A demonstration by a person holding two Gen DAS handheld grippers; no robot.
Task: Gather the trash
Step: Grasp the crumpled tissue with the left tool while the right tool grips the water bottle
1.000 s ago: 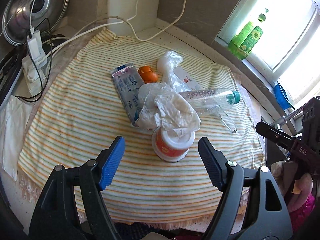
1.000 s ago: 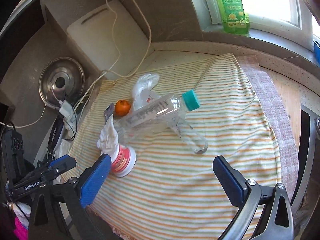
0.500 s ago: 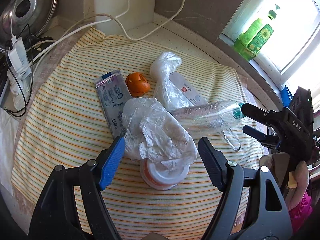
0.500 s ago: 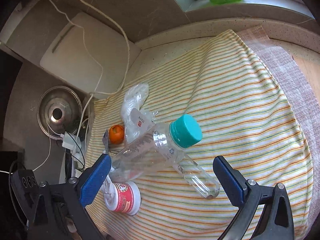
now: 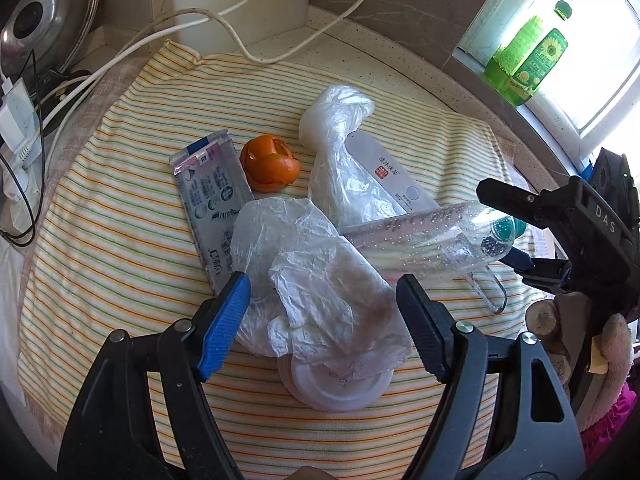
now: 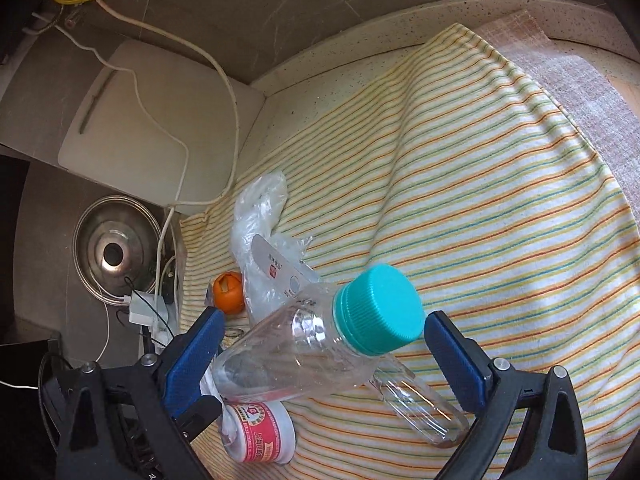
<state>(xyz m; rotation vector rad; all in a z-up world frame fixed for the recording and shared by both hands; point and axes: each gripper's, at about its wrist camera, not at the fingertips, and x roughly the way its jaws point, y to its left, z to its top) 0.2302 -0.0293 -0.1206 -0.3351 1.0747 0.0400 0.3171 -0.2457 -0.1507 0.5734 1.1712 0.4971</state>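
Note:
Trash lies on a striped cloth (image 5: pixel 120 208). My left gripper (image 5: pixel 322 320) is open, its fingers either side of a crumpled plastic bag (image 5: pixel 316 288) that lies over a red-and-white cup (image 5: pixel 336 388). My right gripper (image 6: pixel 320 356) is open around a clear bottle with a teal cap (image 6: pixel 320 340); it shows at the right of the left wrist view (image 5: pixel 516 240). The bottle (image 5: pixel 424 240) lies across the pile. An orange peel (image 5: pixel 270 164), a silver wrapper (image 5: pixel 212 204) and a twisted clear bag (image 5: pixel 340 136) over a white packet lie behind. The cup shows in the right wrist view (image 6: pixel 258 432).
A small clear tube (image 6: pixel 420 412) lies by the bottle. White cables (image 5: pixel 224 20) and a charger (image 5: pixel 16 120) run at the back left beside a steel lid (image 6: pixel 114 252). A white board (image 6: pixel 160 120) leans on the wall. Green bottles (image 5: pixel 528 64) stand on the sill.
Both grippers have moved forward and lower. The left now straddles the crumpled bag and cup. The right has closed in around the bottle's cap end.

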